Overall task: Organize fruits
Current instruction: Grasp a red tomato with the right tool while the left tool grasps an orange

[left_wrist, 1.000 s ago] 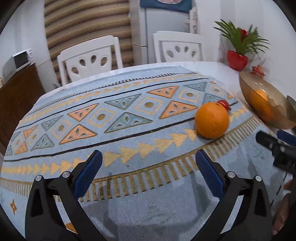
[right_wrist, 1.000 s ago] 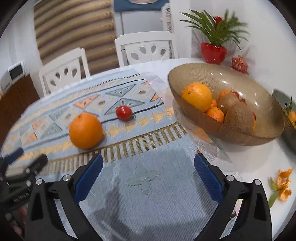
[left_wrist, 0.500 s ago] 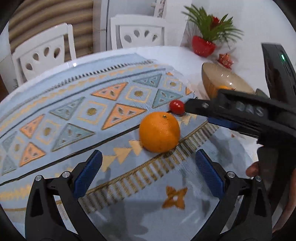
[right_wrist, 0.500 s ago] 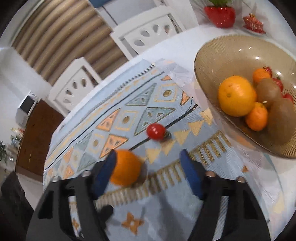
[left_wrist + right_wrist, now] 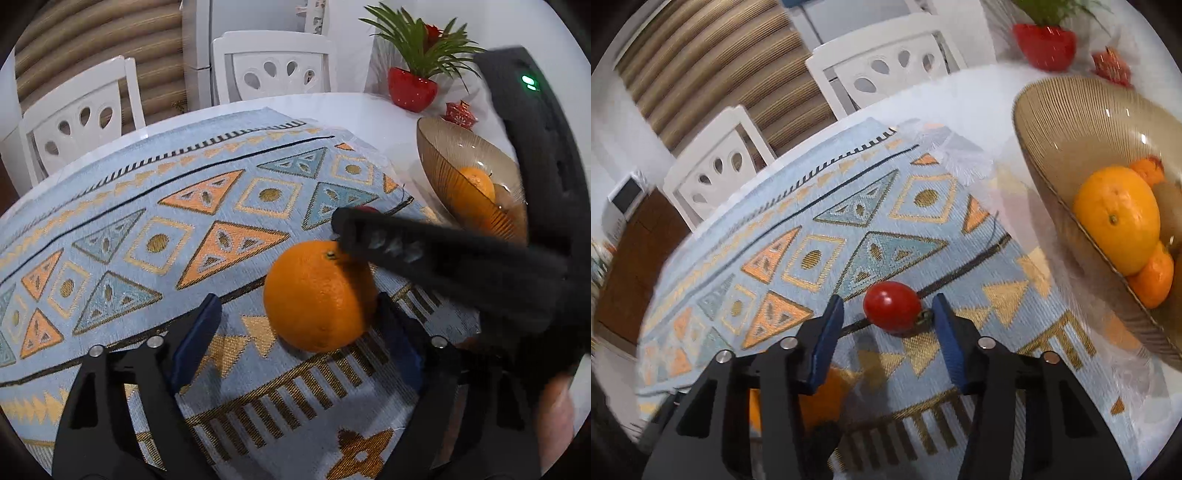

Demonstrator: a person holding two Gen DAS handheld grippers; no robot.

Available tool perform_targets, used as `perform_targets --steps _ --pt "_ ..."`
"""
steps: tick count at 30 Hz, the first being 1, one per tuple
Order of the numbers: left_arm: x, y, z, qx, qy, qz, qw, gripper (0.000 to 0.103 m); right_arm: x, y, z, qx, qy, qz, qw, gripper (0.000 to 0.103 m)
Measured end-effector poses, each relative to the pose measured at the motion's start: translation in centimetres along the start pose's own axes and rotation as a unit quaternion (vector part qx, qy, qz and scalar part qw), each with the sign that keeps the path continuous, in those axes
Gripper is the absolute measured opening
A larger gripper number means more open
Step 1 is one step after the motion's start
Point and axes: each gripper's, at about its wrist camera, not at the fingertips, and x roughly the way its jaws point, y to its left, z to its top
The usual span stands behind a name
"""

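A big orange [image 5: 317,295] lies on the patterned blue cloth [image 5: 184,236], just ahead of my open left gripper [image 5: 295,328] and close to its right pad. A small red tomato [image 5: 892,305] lies between the blue pads of my open right gripper [image 5: 888,315], with gaps on both sides. In the left wrist view the right gripper [image 5: 424,247] reaches across over the orange and hides most of the tomato [image 5: 365,209]. The orange [image 5: 816,387] shows beneath the right gripper's left finger. The amber glass bowl [image 5: 1041,155] at right holds an orange [image 5: 1115,218], mandarins and kiwis.
Two white chairs [image 5: 273,66] stand behind the table. A potted plant in a red pot [image 5: 412,90] and a small red ornament [image 5: 458,114] sit behind the bowl. A hand [image 5: 554,413] shows at the lower right. A dark wooden cabinet [image 5: 631,258] stands at left.
Both grippers have moved forward and down. The left one has closed in on the orange. The right one has dropped from over the orange onto the tomato, its fingers narrower than before.
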Motion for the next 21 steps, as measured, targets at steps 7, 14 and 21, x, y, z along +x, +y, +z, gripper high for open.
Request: perform_targets --steps 7,14,21 --pt "-0.1 -1.7 -0.5 0.045 -0.009 0.014 0.9988 0.059 0.2 0.2 -0.2 -0.010 -0.002 0.012 1.000 0.032" --pt "-0.8 -0.4 -0.6 0.013 -0.016 -0.006 0.9998 0.058 -0.9 0.5 -0.5 -0.021 -0.028 0.030 0.999 0.031" --pt "-2.5 1.5 -1.9 -0.029 -0.002 -0.041 0.9988 0.058 -4.8 -0.2 -2.2 -0.007 -0.005 0.086 0.996 0.031"
